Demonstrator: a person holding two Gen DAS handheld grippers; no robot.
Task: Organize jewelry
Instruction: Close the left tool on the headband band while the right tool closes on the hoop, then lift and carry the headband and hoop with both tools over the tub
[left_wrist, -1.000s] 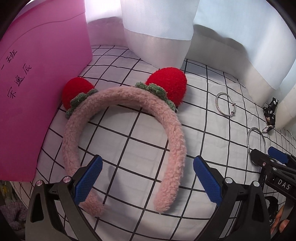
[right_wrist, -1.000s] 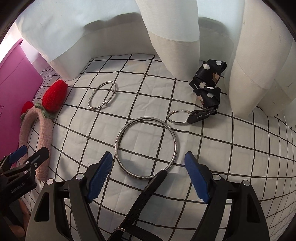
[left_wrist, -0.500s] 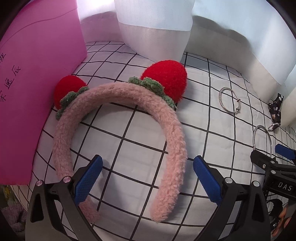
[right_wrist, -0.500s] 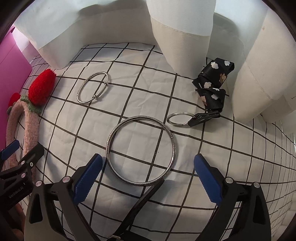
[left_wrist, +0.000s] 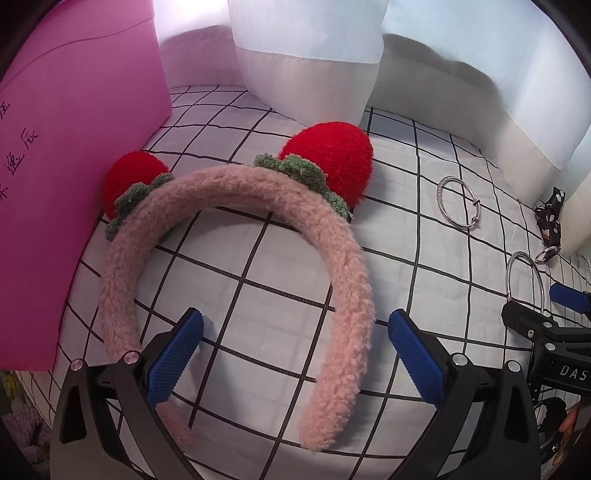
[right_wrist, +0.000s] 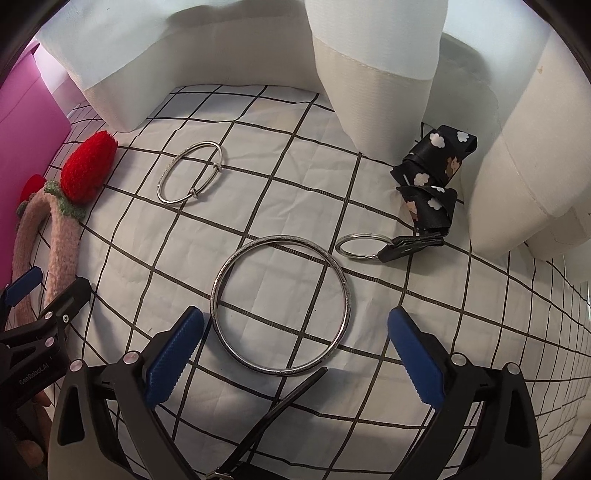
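Note:
A fuzzy pink headband (left_wrist: 343, 280) with two red strawberry ears lies on the checked cloth in the left wrist view. My left gripper (left_wrist: 295, 354) is open, its blue pads on either side of the headband's right arm. A large silver bangle (right_wrist: 280, 306) lies just ahead of my open right gripper (right_wrist: 291, 350), between its pads. A smaller silver bangle (right_wrist: 190, 171) lies farther back left. A black flowered strap with a key ring (right_wrist: 360, 245) lies at the right. The headband also shows at the left of the right wrist view (right_wrist: 61, 240).
A pink box (left_wrist: 66, 155) stands against the headband's left side. White and pale blue curtain folds (right_wrist: 373, 70) hang along the back and right of the checked cloth (right_wrist: 406, 321). The right gripper shows at the right edge of the left wrist view (left_wrist: 546, 332).
Both grippers have moved forward and lower. The headband and the large bangle now sit closer, between the pads. The right gripper's jaws have widened.

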